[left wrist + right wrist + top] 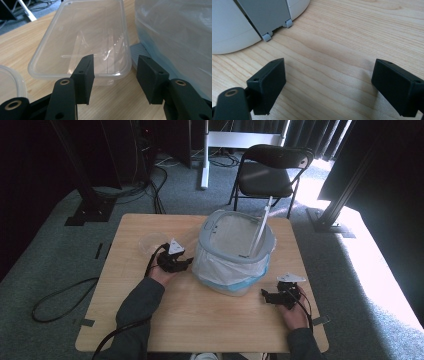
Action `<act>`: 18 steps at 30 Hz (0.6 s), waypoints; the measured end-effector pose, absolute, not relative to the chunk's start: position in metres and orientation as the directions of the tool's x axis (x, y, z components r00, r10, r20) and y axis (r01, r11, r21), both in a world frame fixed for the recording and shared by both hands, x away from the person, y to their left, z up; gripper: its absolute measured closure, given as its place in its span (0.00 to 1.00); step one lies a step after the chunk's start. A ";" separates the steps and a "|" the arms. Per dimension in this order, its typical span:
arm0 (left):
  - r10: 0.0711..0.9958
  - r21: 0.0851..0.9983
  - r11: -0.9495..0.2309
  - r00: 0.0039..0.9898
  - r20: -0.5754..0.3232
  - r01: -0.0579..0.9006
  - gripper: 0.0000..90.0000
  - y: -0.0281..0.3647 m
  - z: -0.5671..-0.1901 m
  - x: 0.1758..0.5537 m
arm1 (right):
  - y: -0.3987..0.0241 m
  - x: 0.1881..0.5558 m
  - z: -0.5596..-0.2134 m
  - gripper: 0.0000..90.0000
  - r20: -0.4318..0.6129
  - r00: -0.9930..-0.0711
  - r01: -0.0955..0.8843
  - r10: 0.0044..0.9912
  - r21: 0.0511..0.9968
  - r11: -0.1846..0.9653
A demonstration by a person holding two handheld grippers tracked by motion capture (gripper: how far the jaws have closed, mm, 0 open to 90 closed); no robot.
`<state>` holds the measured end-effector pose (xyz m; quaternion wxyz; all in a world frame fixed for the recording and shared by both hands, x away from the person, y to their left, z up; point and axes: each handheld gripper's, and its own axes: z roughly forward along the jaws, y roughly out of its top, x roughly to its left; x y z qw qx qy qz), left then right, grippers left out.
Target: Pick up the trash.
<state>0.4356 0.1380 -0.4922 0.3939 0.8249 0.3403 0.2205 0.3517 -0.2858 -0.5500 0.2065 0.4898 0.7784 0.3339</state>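
Observation:
A clear rectangular plastic container (82,32) lies empty on the wooden table (200,320), left of a grey bin (206,236) lined with a white plastic bag (175,30). My left gripper (115,62) is low at the container's near end, its jaws open. The container's near right corner sits between them, untouched by either pad. In the high view the left gripper (180,262) is just left of the bin, with the container (152,242) beyond it. My right gripper (270,296) rests at the bin's right front. Its jaws (329,72) stand wide open over bare wood.
The rim of a round clear lid or tub (10,80) shows at the left gripper's left. The bin's grey base plate (138,50) sticks out beside the container. A white stick (261,227) leans in the bin. A black chair (270,172) stands behind the table.

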 end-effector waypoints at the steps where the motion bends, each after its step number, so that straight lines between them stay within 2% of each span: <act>1: 0.733 0.800 -0.460 0.673 0.098 0.385 0.54 0.138 -0.492 0.436 | -0.286 0.352 -0.550 0.13 0.006 -0.435 0.625 0.900 0.722 0.297; 8: 0.727 0.809 -0.453 0.680 0.093 0.374 0.54 0.137 -0.486 0.439 | -0.286 0.352 -0.550 0.13 0.005 -0.435 0.624 0.901 0.722 0.297; 13: 0.763 0.826 -0.410 0.641 0.079 0.387 0.54 0.139 -0.481 0.446 | -0.286 0.352 -0.550 0.13 0.006 -0.434 0.625 0.901 0.722 0.297; 18: 0.792 0.812 -0.424 0.599 0.118 0.401 0.60 0.144 -0.477 0.460 | -0.286 0.352 -0.550 0.13 0.006 -0.434 0.625 0.901 0.722 0.297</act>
